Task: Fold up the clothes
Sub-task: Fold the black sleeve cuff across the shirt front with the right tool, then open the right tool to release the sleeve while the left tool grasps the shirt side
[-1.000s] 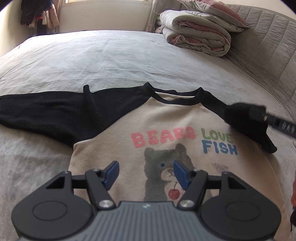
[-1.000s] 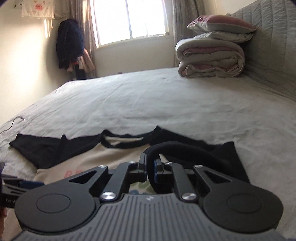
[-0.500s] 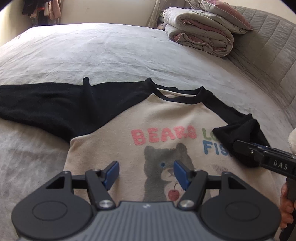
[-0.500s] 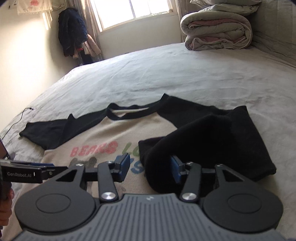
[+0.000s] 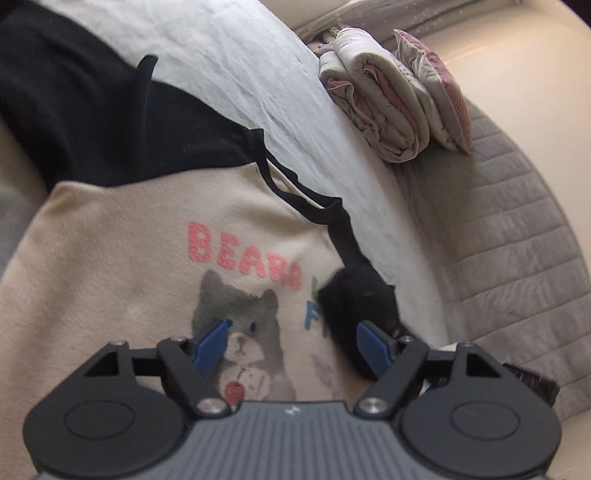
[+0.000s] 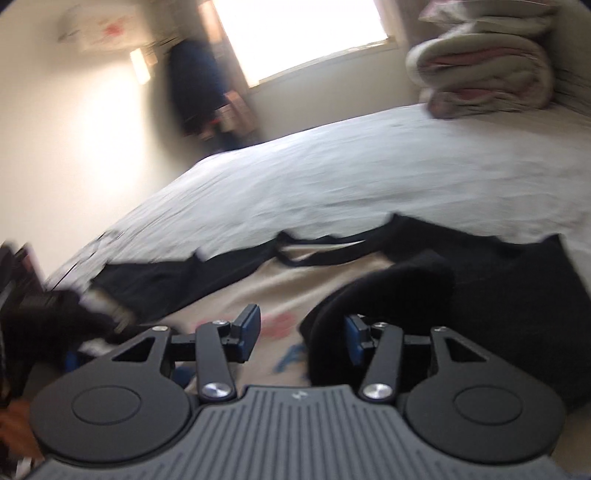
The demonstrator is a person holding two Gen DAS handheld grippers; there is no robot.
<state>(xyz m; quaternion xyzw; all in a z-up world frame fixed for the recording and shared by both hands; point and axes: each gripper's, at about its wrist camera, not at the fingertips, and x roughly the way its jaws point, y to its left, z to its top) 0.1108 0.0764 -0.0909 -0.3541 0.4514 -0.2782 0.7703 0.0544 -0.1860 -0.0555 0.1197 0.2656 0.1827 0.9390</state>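
A beige shirt (image 5: 110, 266) with black sleeves and a bear print lies face up on the bed. Its right black sleeve (image 5: 354, 299) is folded in over the chest, covering part of the blue lettering. The left black sleeve (image 5: 74, 103) lies stretched out flat. My left gripper (image 5: 291, 345) is open and empty just above the bear print. My right gripper (image 6: 301, 334) is open, with the folded sleeve (image 6: 388, 295) lying by its right finger, not pinched. The shirt (image 6: 288, 291) is blurred in the right wrist view.
A grey bed sheet (image 5: 258, 74) covers the bed. Folded quilts and a pillow (image 5: 391, 103) are stacked at the far corner by the padded headboard (image 5: 517, 240). A window (image 6: 303, 33) and hanging clothes (image 6: 199, 88) are on the far wall.
My right gripper opened and let go of the black sleeve, which now lies folded on the chest. Both views have swung and tilted; the left gripper moved closer over the shirt.
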